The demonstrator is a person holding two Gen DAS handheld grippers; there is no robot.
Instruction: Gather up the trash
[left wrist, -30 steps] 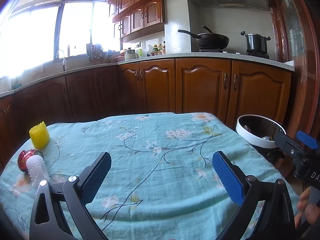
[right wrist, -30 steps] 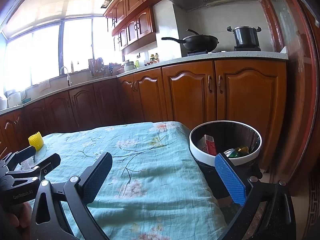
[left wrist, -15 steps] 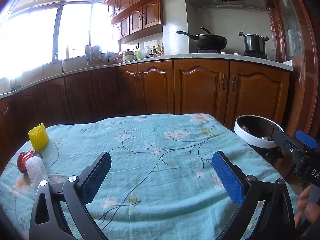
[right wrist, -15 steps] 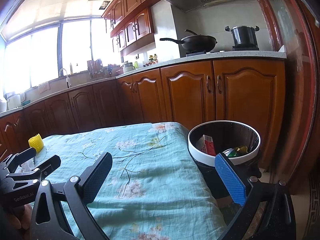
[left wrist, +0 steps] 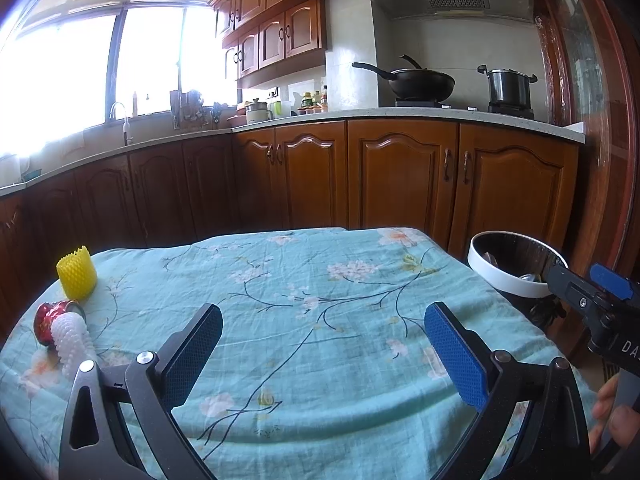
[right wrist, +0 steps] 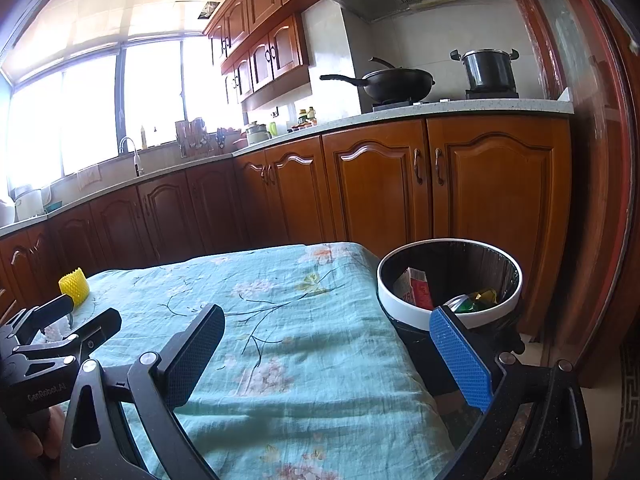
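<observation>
On the teal flowered tablecloth (left wrist: 312, 320), at its far left, lie a yellow foam net sleeve (left wrist: 76, 273), a red crumpled can (left wrist: 50, 317) and a white foam net (left wrist: 71, 342). My left gripper (left wrist: 322, 344) hovers open over the middle of the cloth, holding nothing. My right gripper (right wrist: 326, 350) is open and empty near the table's right edge, beside the white-rimmed trash bin (right wrist: 404, 308), which holds a red carton (right wrist: 416, 288) and wrappers. The same bin (left wrist: 486, 276) shows at the right in the left wrist view, the yellow sleeve (right wrist: 74, 285) at the left in the right wrist view.
Wooden kitchen cabinets (left wrist: 400, 176) run behind the table, with a wok (left wrist: 416, 80) and a pot (left wrist: 508, 84) on the stove. A sink tap (left wrist: 120, 120) stands under the bright window. A wooden door frame (right wrist: 600, 200) rises on the right, close to the bin.
Both views have shifted only slightly; the grippers stay open and empty, and the trash on the cloth has not moved.
</observation>
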